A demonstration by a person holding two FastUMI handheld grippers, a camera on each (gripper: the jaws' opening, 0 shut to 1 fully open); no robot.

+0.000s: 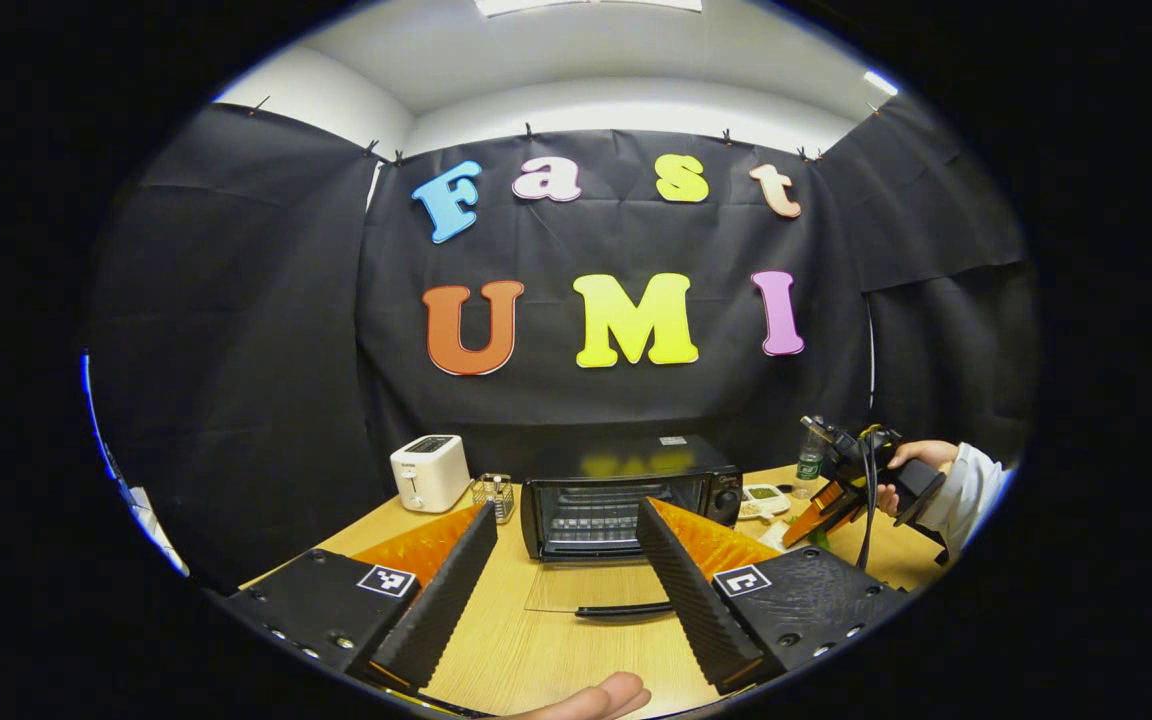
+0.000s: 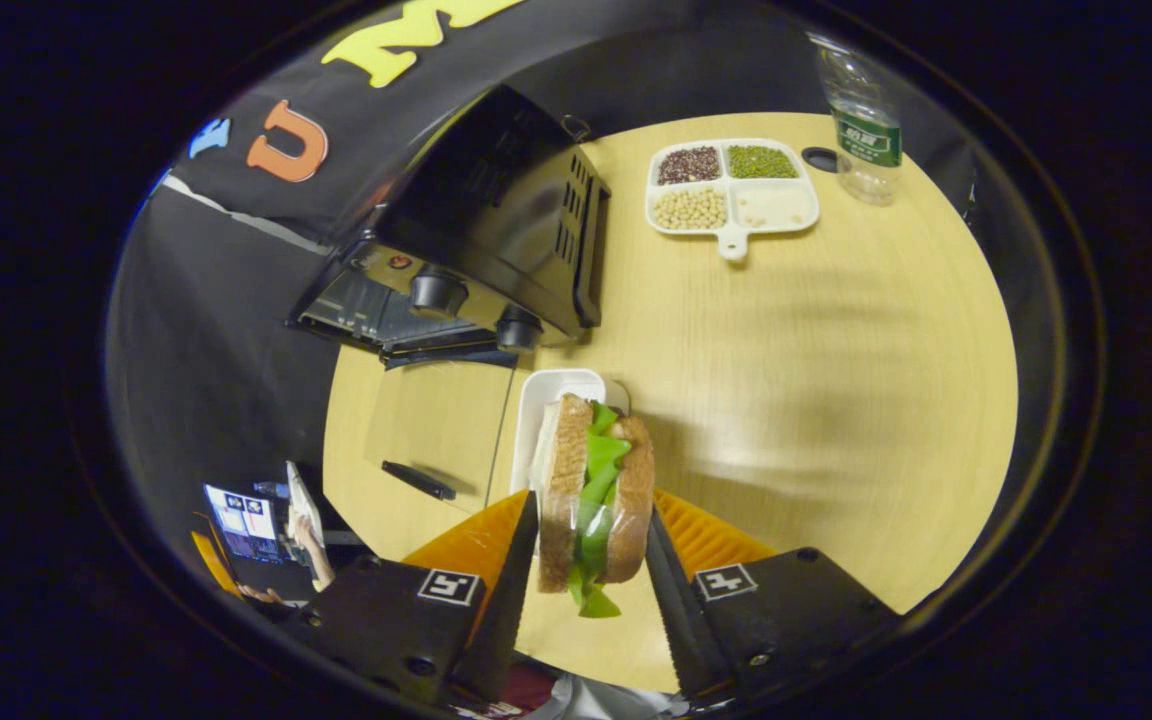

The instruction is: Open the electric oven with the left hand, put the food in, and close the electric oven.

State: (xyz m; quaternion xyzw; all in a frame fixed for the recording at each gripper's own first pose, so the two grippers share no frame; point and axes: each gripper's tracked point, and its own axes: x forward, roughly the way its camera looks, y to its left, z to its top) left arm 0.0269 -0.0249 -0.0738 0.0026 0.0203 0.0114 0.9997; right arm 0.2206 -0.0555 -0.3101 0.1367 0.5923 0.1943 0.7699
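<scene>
**Sandwich lifted, oven door already down**

Black cloth walls close in a booth around a pale wooden table (image 1: 536, 640). At the back of the table, in the left gripper view, sits a black electric oven (image 1: 631, 495) with its glass door (image 1: 601, 590) folded down flat toward the viewer, the door's dark handle at its near edge and the wire rack visible inside. The left gripper (image 1: 566, 585) hangs in front of the oven with its two ribbed fingers spread wide and nothing between them. A white toaster (image 1: 429, 472) stands well to the left of the oven.

In the right gripper view, the right gripper (image 2: 591, 560) clamps a sandwich (image 2: 591, 500) of brown bread and green lettuce, one finger pressing each slice. The sandwich is held in the air above a white tray (image 2: 551, 395) that lies on the table just beside the oven's open door. Farther back are a divided dish (image 2: 733, 190) of beans and grains and a plastic bottle (image 2: 861, 120).

Judging from this, the opening step looks done and the loading step is in hand. The next move likely calls for swinging the sandwich across to the oven mouth, keeping it level, sliding it over the lowered door onto the rack, and only then parting the fingers. The left gripper would then need to catch the door handle and lift it shut.
</scene>
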